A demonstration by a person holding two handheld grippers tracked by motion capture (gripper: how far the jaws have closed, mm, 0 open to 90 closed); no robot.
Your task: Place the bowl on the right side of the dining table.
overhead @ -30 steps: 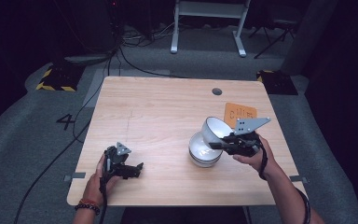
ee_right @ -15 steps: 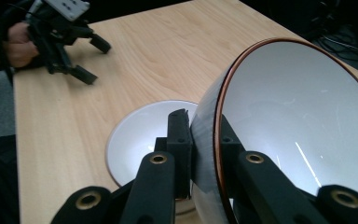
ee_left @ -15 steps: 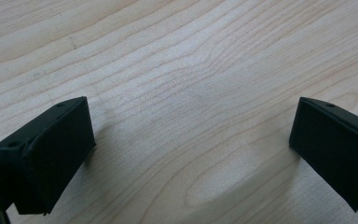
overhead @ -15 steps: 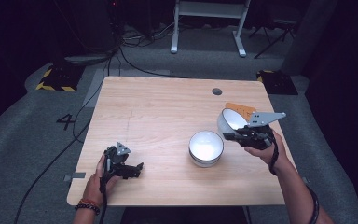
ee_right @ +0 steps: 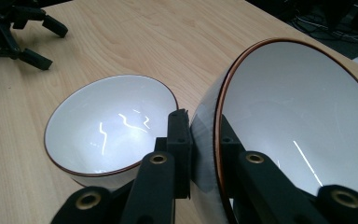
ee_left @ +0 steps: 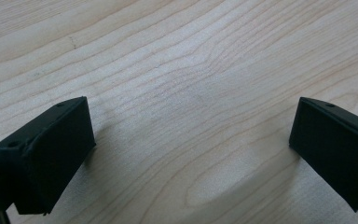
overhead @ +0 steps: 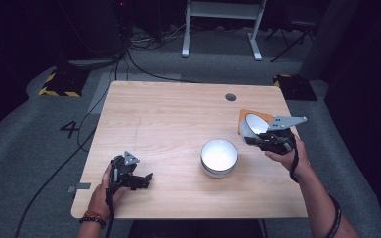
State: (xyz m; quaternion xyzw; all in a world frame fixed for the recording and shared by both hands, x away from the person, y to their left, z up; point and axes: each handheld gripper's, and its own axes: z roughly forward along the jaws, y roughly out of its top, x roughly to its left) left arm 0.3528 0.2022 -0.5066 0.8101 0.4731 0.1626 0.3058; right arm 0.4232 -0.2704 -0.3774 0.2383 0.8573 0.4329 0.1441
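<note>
A white bowl with a brown rim (overhead: 254, 124) hangs tilted above the right side of the wooden table (overhead: 168, 114). My right gripper (overhead: 250, 138) is shut on its wall, one jaw outside and one inside (ee_right: 204, 140). The held bowl (ee_right: 298, 112) opens toward the camera. A second, matching bowl (overhead: 219, 156) stands upright on the table to the left of it (ee_right: 107, 126), apart from the held one. My left gripper (overhead: 148, 181) rests on the table at the front left, open (ee_left: 191, 140), with bare wood between its jaws.
An orange flat piece (overhead: 248, 113) lies on the table behind the held bowl. A round cable hole (overhead: 230, 97) sits near the far edge. The left gripper (ee_right: 37, 37) lies far across the table from the right one.
My right gripper has carried the held bowl to the right, off and away from the bowl that stays on the table. The left gripper has stayed put.
</note>
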